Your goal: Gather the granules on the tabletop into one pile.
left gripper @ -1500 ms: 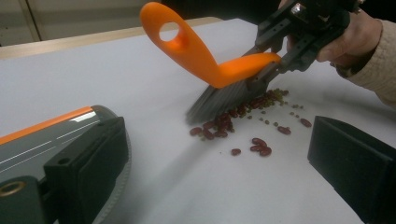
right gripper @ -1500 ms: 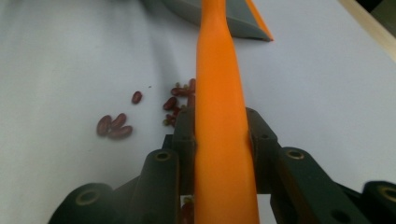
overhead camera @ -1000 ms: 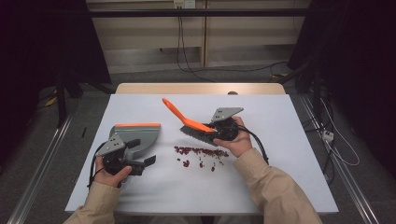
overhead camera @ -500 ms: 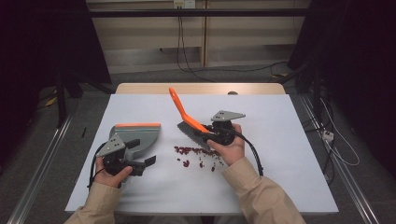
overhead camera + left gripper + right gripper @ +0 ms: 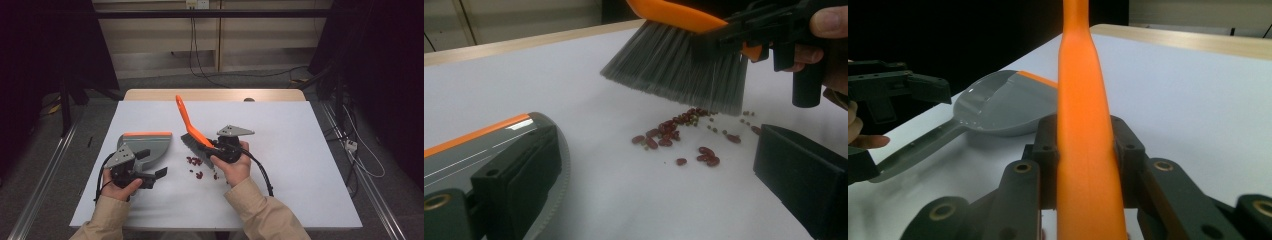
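White sheeting covers the table [image 5: 310, 165], with a strip of pale wood showing along its far edge; the room around is dark, with a grey floor, black cables trailing across it and light panelled units at the back.

On the sheet, a scatter of small dark red beans [image 5: 197, 166] lies between the two hands, a few tiny greenish ones mixed in on the left gripper view [image 5: 679, 131].

The right gripper [image 5: 216, 149] pinches the orange plastic handle of a hand brush [image 5: 186, 116]: on the right gripper view its two black jaws press on either side of that handle [image 5: 1083, 145], which rises away from the camera. The brush's grey bristles [image 5: 684, 70] hang just above the far edge of the beans, tips near them; whether they touch the sheet I cannot tell.

The left gripper [image 5: 150, 175] sits to the left of the beans, apart from them. A grey plastic dustpan with an orange lip [image 5: 150, 142] lies flat just beyond it, and its long grey handle [image 5: 913, 147] runs back towards that gripper. On the left gripper view, one jaw lies against the pan [image 5: 484, 150] and the other stands well off at the right, so whether the jaws actually clamp the handle I cannot tell. The beans lie off the pan, on the bare sheet to its right.
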The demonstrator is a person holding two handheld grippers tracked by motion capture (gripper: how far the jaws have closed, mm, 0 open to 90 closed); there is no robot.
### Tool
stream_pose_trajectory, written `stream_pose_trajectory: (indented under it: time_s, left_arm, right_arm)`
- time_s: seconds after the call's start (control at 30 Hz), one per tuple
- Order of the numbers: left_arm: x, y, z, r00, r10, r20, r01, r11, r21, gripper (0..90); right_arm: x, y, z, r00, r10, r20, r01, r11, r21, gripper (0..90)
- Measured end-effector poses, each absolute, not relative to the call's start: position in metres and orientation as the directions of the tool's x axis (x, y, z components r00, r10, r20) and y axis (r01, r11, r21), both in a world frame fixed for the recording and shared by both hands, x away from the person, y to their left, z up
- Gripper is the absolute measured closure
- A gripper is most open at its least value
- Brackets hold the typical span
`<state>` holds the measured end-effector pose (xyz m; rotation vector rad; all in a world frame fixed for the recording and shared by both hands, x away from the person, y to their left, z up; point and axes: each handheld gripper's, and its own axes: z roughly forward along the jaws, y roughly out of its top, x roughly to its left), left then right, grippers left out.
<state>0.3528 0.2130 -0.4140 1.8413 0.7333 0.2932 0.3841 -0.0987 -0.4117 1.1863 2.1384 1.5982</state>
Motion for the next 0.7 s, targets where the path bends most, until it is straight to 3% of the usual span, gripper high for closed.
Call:
stream_pose_trajectory:
  time_s: [0.33, 0.7]
  left_arm:
    - [0.353, 0.213, -0.414, 0.780, 0.610, -0.141, 0.345, -0.231, 0.910, 5.0]
    - [0.353, 0.214, -0.414, 0.779, 0.612, -0.138, 0.343, -0.231, 0.911, 5.0]
  right_arm:
    - [0.377, -0.083, -0.415, -0.647, 0.703, 0.296, 0.478, 0.071, 0.876, 71.2]
    - [0.370, -0.058, -0.435, -0.622, 0.690, 0.370, 0.554, 0.054, 0.831, 71.2]
